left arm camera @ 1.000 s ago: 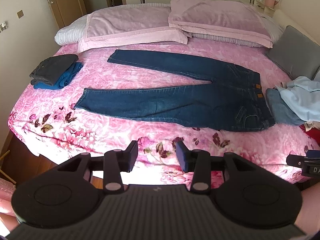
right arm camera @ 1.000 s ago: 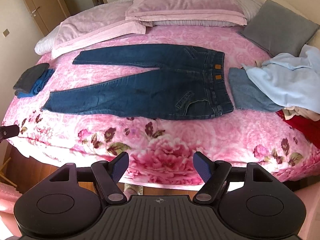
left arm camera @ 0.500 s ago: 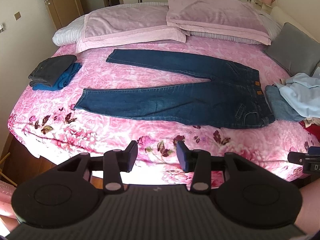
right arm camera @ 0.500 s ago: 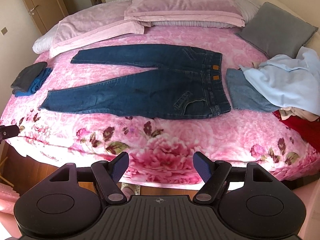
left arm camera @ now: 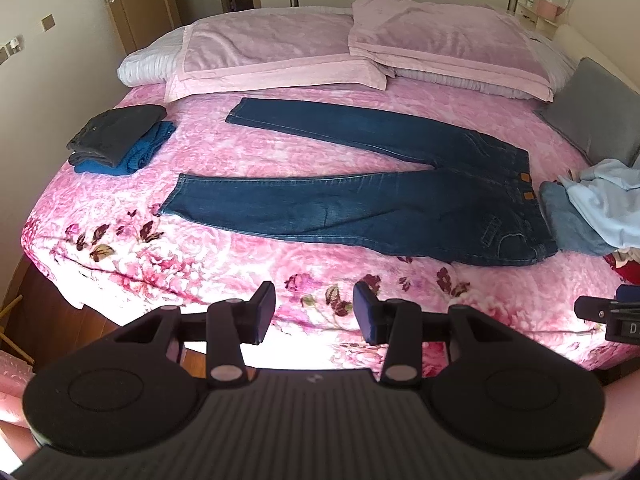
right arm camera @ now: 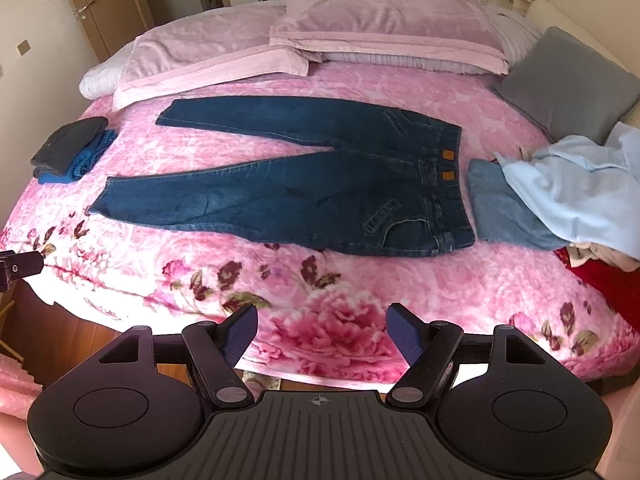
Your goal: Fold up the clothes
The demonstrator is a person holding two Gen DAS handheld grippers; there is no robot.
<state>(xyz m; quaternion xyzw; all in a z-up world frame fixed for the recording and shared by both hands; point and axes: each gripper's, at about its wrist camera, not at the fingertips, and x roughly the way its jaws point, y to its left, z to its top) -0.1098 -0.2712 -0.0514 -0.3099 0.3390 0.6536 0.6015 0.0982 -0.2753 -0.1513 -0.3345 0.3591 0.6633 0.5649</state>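
Both grippers hovered off the near edge of the bed (left arm camera: 120,216), holding nothing. The left gripper (left arm camera: 314,312) had its jaws partly spread; the right gripper (right arm camera: 322,334) stood wider apart. Ahead of both, well beyond the fingertips, the jeans (right arm camera: 304,196) lay flat and unfolded, legs splayed toward the left, waistband to the right. Far ahead and left of them sat a folded stack (left arm camera: 116,140), seemingly finished work. Right of the jeans, a heap (right arm camera: 580,188) of loose clothes waited. Folding the jeans had not begun; most of the task looked undone.
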